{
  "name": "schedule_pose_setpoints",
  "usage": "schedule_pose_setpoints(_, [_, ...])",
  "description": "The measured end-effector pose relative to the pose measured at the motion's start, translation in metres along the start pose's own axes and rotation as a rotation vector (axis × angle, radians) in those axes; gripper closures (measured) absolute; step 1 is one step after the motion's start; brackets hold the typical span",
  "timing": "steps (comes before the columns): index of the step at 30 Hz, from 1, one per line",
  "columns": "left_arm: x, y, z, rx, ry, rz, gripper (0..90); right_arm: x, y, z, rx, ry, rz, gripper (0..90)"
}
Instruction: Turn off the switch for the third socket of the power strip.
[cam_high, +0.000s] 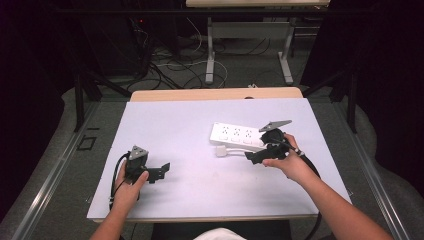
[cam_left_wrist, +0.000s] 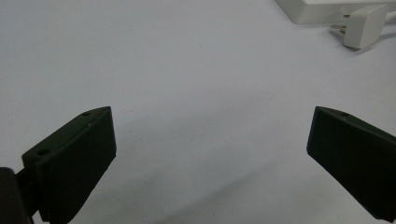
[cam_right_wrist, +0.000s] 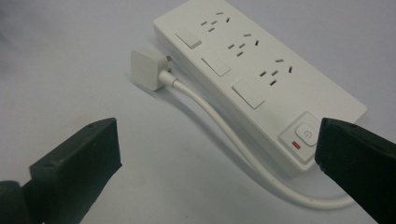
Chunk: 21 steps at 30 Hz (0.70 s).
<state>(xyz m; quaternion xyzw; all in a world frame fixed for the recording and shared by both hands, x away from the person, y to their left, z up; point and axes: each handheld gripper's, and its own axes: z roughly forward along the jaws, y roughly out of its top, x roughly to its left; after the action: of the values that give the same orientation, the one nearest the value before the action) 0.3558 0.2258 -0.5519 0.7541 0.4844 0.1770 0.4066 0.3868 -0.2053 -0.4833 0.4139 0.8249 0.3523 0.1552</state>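
White surface (cam_high: 165, 125) holds a power strip (cam_right_wrist: 261, 74) whose light, rigid plug (cam_right_wrist: 147, 69) suits pinching across its flat sides; right tool (cam_high: 255, 156) and left tool (cam_high: 161, 172) gape empty.

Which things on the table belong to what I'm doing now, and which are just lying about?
In the job:
power strip, white, near the right gripper, whose jaws stand open
plug on the strip's own white cable, lying beside the strip

Lying about:
nothing else on the white table cover; the left gripper rests open, apart from the strip
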Motion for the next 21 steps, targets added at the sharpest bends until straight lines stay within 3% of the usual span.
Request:
schedule_pose_setpoints(8, [0.000, 0.000, 0.000, 0.000, 0.003, 0.000, 1.4, -0.005, -0.026, -0.010, -0.027, -0.033, 0.077, 0.0])
schedule_pose_setpoints(16, [0.000, 0.000, 0.000, -0.009, 0.002, 0.001, 0.4, -0.013, -0.056, -0.012, -0.030, -0.105, 0.089, 0.0])
schedule_pose_setpoints(21, [0.000, 0.000, 0.001, -0.008, 0.005, -0.005, 0.4, -0.019, -0.075, -0.013, -0.040, -0.127, 0.109, 0.0])
